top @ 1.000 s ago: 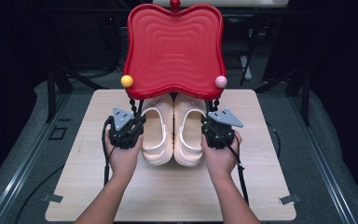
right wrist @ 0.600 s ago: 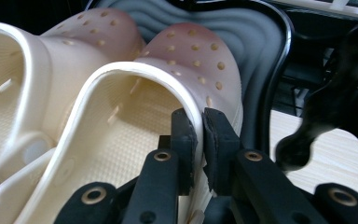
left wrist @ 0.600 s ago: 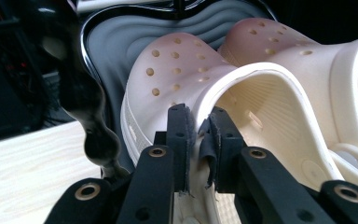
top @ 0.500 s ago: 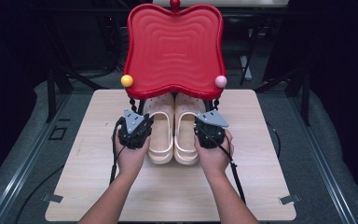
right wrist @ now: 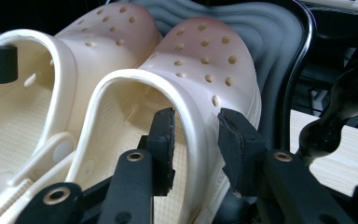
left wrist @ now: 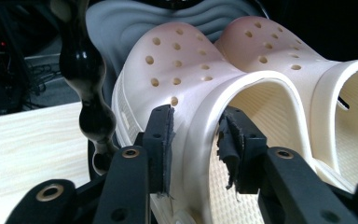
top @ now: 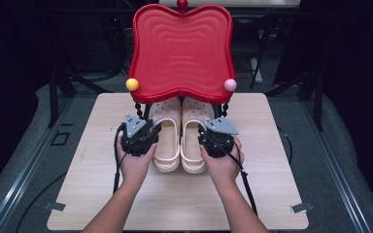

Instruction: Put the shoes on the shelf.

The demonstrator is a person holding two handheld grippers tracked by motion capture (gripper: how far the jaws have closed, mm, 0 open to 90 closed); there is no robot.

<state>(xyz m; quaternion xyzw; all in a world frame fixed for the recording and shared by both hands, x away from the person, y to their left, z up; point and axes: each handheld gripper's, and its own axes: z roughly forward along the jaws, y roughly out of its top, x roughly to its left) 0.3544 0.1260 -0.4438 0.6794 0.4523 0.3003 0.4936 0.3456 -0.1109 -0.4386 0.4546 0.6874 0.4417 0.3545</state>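
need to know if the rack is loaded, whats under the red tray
Under the red tray, two cream clogs sit side by side on a dark lower shelf, toes pointing in. The tray hides their toes from above. Both grippers' jaws have just opened, each straddling a clog's wall.

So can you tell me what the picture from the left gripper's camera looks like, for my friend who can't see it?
A cream clog with round holes on top sits close up, and the left gripper has one black jaw outside and one inside its side wall, jaws just opened and not squeezing. A second matching clog lies beside it, and a black beaded post stands on the pale wooden table.
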